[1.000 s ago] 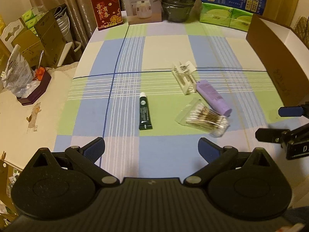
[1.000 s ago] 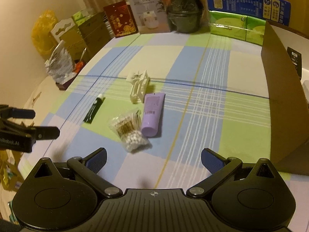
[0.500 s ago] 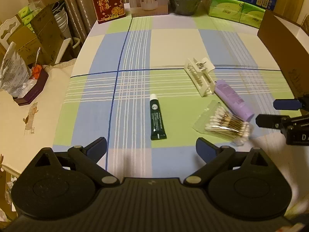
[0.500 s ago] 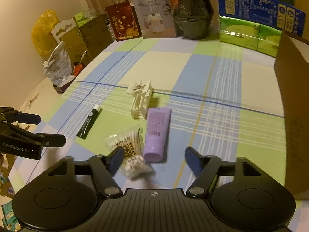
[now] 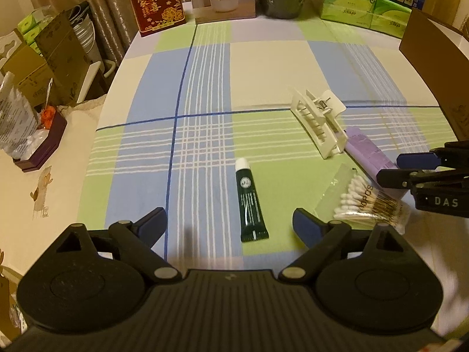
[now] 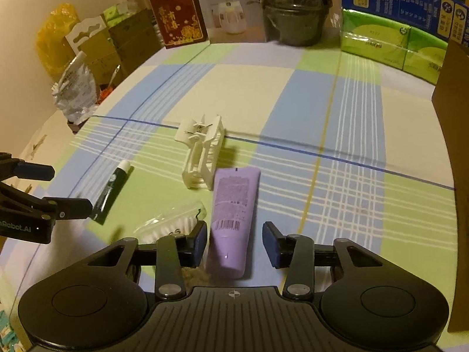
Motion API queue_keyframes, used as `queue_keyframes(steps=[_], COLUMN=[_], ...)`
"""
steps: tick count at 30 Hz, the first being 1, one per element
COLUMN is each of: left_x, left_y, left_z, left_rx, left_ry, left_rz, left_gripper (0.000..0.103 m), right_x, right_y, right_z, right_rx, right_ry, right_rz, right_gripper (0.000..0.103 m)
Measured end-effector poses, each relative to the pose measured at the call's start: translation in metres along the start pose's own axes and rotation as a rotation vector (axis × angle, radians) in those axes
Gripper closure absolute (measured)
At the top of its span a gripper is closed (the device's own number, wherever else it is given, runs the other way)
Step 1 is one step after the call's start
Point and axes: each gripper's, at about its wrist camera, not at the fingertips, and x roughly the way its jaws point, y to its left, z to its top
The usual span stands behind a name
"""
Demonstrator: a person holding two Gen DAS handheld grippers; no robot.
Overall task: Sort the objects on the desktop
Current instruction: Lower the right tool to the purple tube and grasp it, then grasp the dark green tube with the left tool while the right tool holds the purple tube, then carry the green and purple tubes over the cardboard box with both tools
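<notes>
Right gripper (image 6: 234,243) sits low over the checked cloth (image 6: 249,88), jaws spread, one finger each side of the purple tube (image 6: 233,214); the cap end of that tube lies between the pads, and neither pad looks to be touching it, though the gap on the left side is slim; the left finger (image 6: 198,242) rests right against the swab bag (image 6: 173,226), which lies just beside the tube. From the left wrist view the right gripper (image 5: 392,168) shows at the right edge, its fingers over the purple tube (image 5: 366,152) and above the swab bag (image 5: 363,202); the swabs lie bundled inside clear plastic.

Left gripper (image 5: 230,226) hovers above the near edge of the table, jaws spread wide, nothing between them; the green tube (image 5: 250,199) lies just ahead of the gap, white cap pointing away, flat on a green square; in the right wrist view the left gripper (image 6: 63,189) shows at the left edge, one fingertip close by the crimped end of the green tube (image 6: 111,192).

The white clip (image 5: 318,124) lies on its side beyond the purple tube, touching or nearly touching the tube's far end; I cannot tell which. A brown box (image 5: 433,64) stands at the right edge of the table; a red box (image 5: 154,0), a humidifier carton (image 6: 231,8), a dark pot (image 6: 294,17) and green tissue packs (image 6: 390,42) line the far edge.
</notes>
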Motion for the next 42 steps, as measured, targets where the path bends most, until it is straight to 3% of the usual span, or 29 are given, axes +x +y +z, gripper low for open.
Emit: queue_keyframes(steps=[6,13,17,21,24,33,42], left_x=[0.012,0.025,0.033,0.040,0.044,0.047,0.042], left_y=[0.000,-0.001,-0.001,0.000,-0.001,-0.002,-0.012], left_z=[0.009,0.017,0.018,0.019,0.019,0.020,0.013], left_rx=[0.011,0.021,0.030,0.025,0.029,0.009,0.037], left_ry=[0.005,0.011,0.018,0.028,0.035,0.028,0.029], left_rz=[-0.001,-0.016,-0.044,-0.065,-0.069,-0.117,-0.124], left_gripper=[0.013,0.023,0.042,0.051,0.066,0.090,0.090], right_x=[0.008,0.003,-0.004,-0.014,-0.018,-0.016,-0.007], right_y=[-0.005,-0.029,-0.046,-0.057,-0.060,-0.057,-0.052], right_z=[0.001,0.000,-0.004,-0.010,-0.013,-0.014,-0.009], right_rx=[0.000,0.052,0.101,0.139,0.152,0.093,0.017], right_ry=[0.013,0.000,-0.007,-0.016,-0.021,-0.036,-0.029], right_rz=[-0.012,-0.068,-0.098,-0.121,-0.133,-0.162,-0.175], right_gripper=[0.073,0.074,0.074,0.074,0.074,0.074,0.074])
